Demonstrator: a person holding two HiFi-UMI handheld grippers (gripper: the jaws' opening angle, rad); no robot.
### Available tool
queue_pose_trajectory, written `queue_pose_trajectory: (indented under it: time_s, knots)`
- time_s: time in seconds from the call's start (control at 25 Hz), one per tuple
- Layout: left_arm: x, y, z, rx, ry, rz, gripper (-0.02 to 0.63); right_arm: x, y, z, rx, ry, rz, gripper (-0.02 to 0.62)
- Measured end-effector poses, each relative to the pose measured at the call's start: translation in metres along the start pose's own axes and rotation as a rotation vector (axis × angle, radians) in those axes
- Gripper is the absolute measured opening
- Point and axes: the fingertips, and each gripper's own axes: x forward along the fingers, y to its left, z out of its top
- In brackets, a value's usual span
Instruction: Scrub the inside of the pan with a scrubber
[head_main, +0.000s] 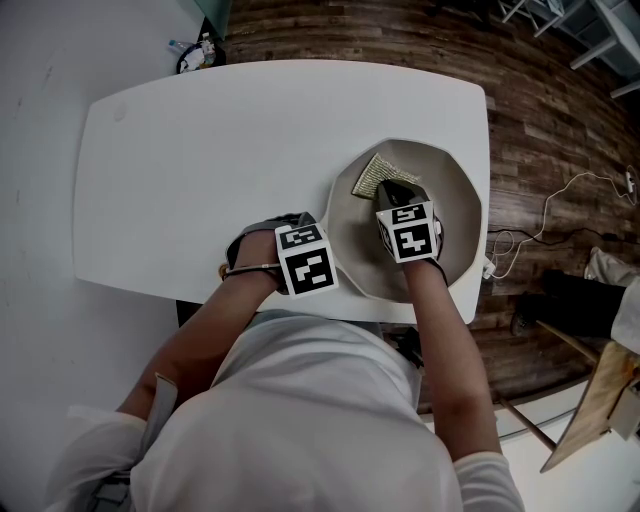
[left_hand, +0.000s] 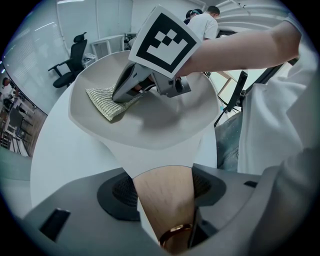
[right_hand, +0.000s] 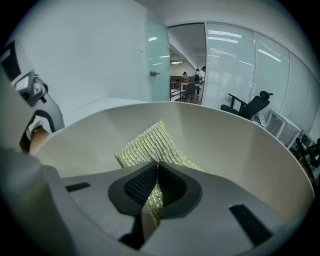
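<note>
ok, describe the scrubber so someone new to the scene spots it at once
On the white table, find the pale bowl-shaped pan at its right end. Inside, on the far side, lies the scrubber, pinched by the right gripper. It is the only woven, yellow-green pad; everything around it is smooth and plain.

Wears white shirt (head_main: 300, 420), elbow-length sleeves (head_main: 482, 480); b&w marker cubes (head_main: 306, 262).

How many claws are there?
2. The left claw is shut on the wooden handle of the pan. The right claw is inside the pan, pinching the scrubber. No others seem hidden.
</note>
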Motion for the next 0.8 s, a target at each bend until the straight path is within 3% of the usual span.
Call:
queue_pose_trajectory:
  time_s: [0.8]
  knots:
    - [0.000, 0.001, -0.001, -0.001, 0.006, -0.003, 0.265, -0.008, 0.072, -0.008, -0.072, -0.028, 0.307, 0.025]
